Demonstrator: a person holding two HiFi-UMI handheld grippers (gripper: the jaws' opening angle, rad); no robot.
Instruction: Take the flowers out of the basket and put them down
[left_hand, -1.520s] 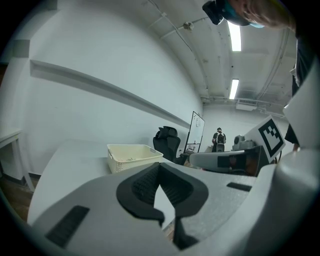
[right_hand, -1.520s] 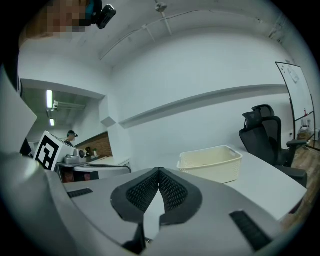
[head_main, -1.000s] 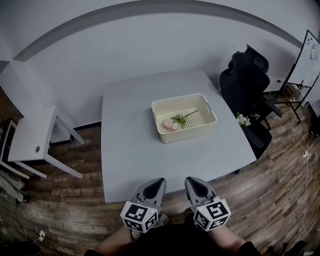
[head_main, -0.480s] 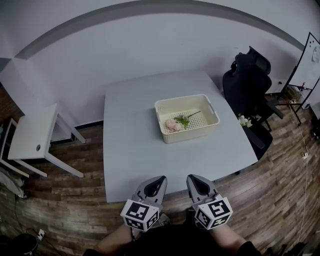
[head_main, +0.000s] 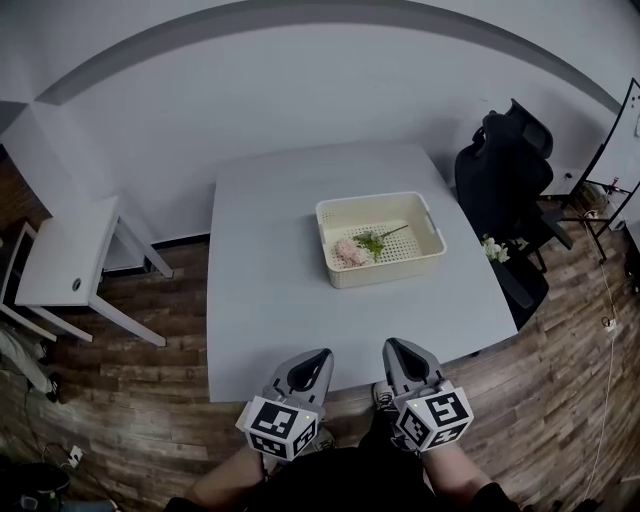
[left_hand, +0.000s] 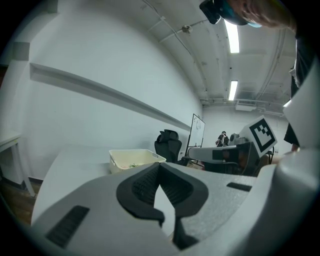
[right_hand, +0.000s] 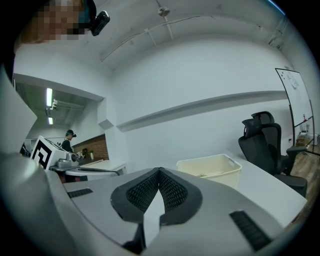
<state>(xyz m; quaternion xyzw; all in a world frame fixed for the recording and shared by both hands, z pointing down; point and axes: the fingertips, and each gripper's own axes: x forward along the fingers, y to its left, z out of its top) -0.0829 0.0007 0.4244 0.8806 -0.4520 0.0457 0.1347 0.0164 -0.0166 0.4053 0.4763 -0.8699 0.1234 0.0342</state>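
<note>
A cream perforated basket (head_main: 425, 242) stands on the grey table (head_main: 270, 270), right of its middle. Inside lie pink flowers (head_main: 350, 252) with green stems. The same basket (left_hand: 131, 158) shows far ahead in the left gripper view, and as a small basket (right_hand: 210, 168) in the right gripper view. My left gripper (head_main: 315, 360) and right gripper (head_main: 395, 350) hover side by side just off the table's near edge, well short of the basket. Both are shut with nothing between their jaws.
A black office chair (head_main: 505, 165) stands at the table's right, with a white flower bunch (head_main: 490, 248) by it. A small white side table (head_main: 70, 265) sits to the left. A whiteboard stand (head_main: 620, 140) is at the far right. Wooden floor surrounds the table.
The view has drifted a little, so the table and basket sit slightly further right and lower. Both grippers stay shut at the near edge.
</note>
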